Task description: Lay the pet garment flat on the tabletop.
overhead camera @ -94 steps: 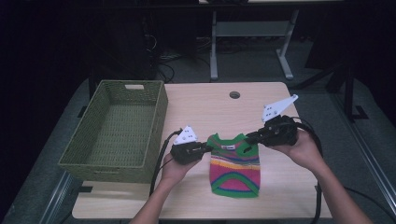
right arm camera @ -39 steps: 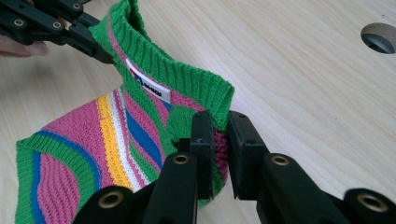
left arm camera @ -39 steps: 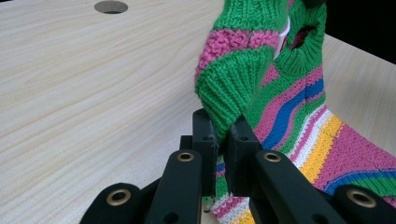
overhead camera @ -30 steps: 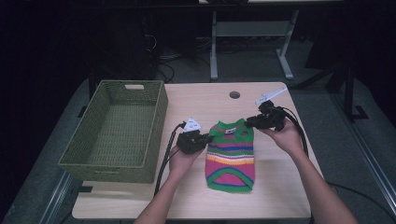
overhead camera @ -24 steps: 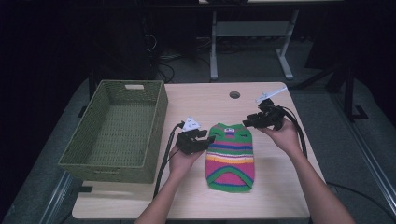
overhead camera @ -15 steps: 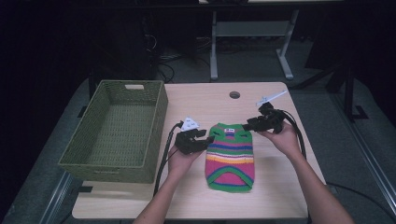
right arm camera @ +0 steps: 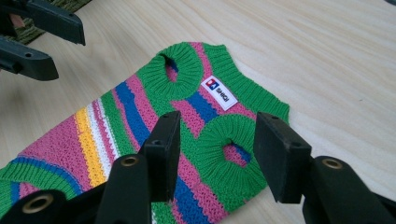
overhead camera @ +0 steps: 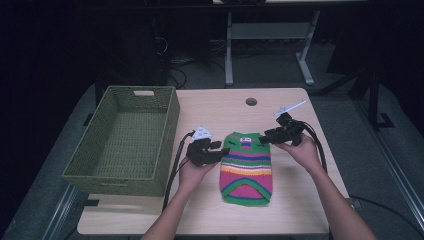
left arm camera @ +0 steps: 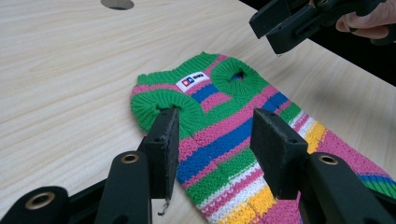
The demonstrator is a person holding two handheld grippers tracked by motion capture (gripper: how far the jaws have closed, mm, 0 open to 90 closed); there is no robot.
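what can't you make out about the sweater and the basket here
- Sweater hem: cut off by the left gripper view's bottom edge, behind the left gripper.
- Label text: too small in the high view.
- Basket near inner wall: hidden by its own rim, high view.

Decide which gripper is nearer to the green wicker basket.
Left. The left gripper sits at the striped sweater's edge just right of the basket; the right gripper is beyond the sweater's far side.

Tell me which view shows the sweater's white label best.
The right gripper view: the white label lies close and sharp below the green collar of the striped sweater. The left gripper view shows it smaller; the high view shows a tiny white patch.
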